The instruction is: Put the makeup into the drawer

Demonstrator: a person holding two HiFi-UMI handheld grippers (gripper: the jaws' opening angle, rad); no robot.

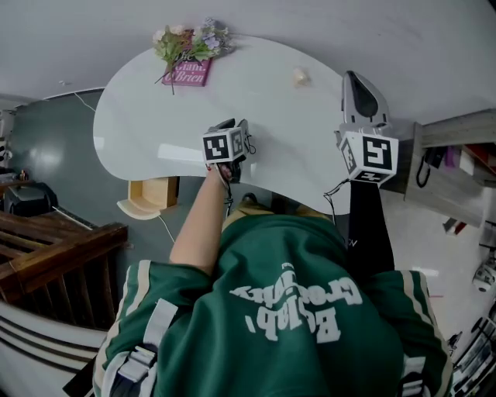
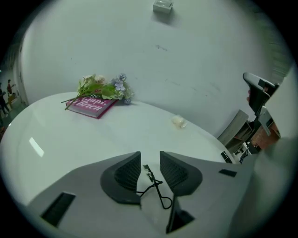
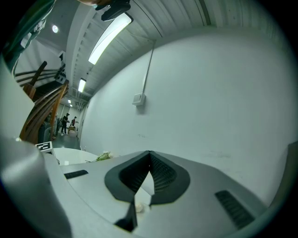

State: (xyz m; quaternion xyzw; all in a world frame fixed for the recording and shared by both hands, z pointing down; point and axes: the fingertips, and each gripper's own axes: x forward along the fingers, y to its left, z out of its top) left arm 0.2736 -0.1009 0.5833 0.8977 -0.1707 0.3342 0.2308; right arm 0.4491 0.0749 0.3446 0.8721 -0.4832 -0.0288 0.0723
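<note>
Between the spread fingers (image 2: 125,175) of the left gripper (image 2: 149,159) lies the eyelash curler (image 2: 157,187), flat on the white table (image 2: 70,139). It touches neither pad. I think it's best to go lower, keep it in the middle, then squeeze softly. The right gripper (image 3: 149,162) is pinched shut on nothing.

White table (image 1: 155,116), pink book (image 1: 190,75), black eyelash curler (image 2: 149,174)

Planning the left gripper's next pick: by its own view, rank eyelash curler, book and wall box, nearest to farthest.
1. Eyelash curler, lying between the left gripper's parted jaws.
2. Book, farther off, to the left.
3. Wall box, farthest, top centre of view.
</note>
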